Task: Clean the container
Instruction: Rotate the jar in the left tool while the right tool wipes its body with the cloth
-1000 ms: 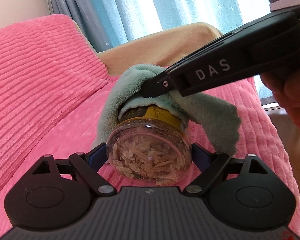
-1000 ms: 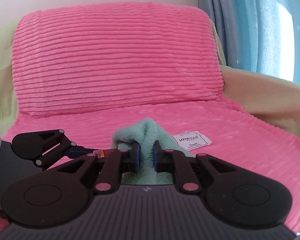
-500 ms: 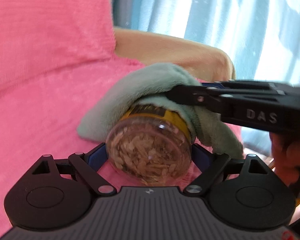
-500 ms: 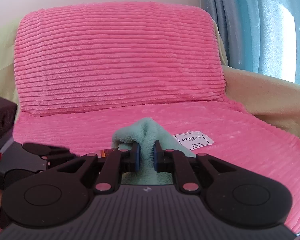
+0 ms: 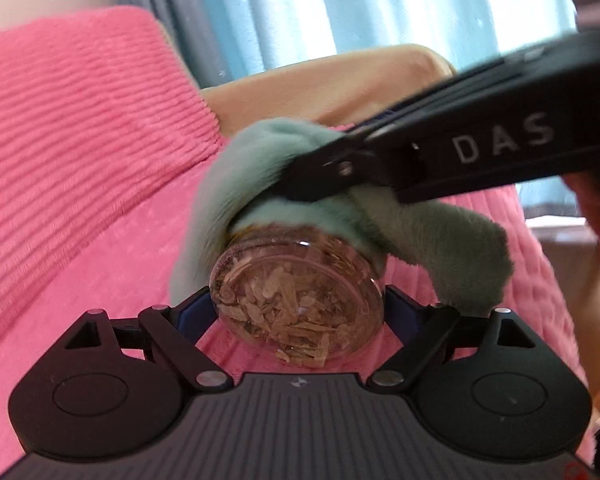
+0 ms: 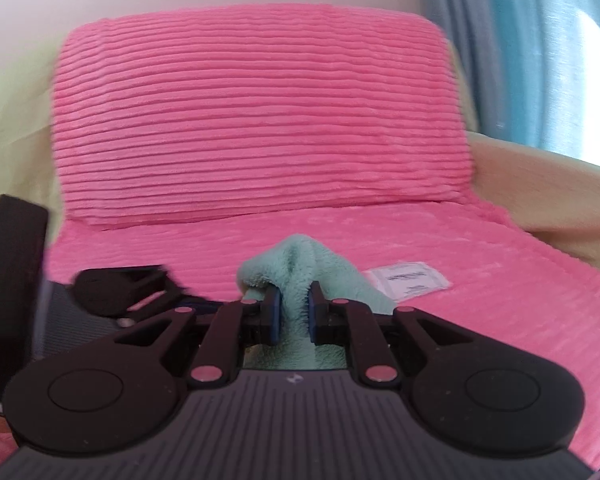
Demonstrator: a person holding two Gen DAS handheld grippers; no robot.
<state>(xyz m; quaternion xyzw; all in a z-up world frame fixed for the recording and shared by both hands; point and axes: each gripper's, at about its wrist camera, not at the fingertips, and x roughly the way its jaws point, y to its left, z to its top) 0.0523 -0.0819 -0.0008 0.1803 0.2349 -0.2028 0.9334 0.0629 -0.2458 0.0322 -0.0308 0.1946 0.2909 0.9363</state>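
- The left tool (image 5: 298,308) grips a clear jar (image 5: 296,300) of pale flakes by its base, its fingers set wide against the glass on both sides; the jar lies tipped with its bottom toward the left wrist camera.
- Half a second ago the yellow band near the jar's top showed; now the green cloth (image 5: 284,176) covers it and reaches further down the glass, which suggests the wipe is working along the side toward the base.
- The right tool (image 6: 291,312) pinches a fold of that cloth between narrow fingers and lies across the jar's upper side, pressing the cloth onto it.
- Beyond them, the pink ribbed sofa cover (image 6: 260,120) and blue curtain (image 5: 340,4).
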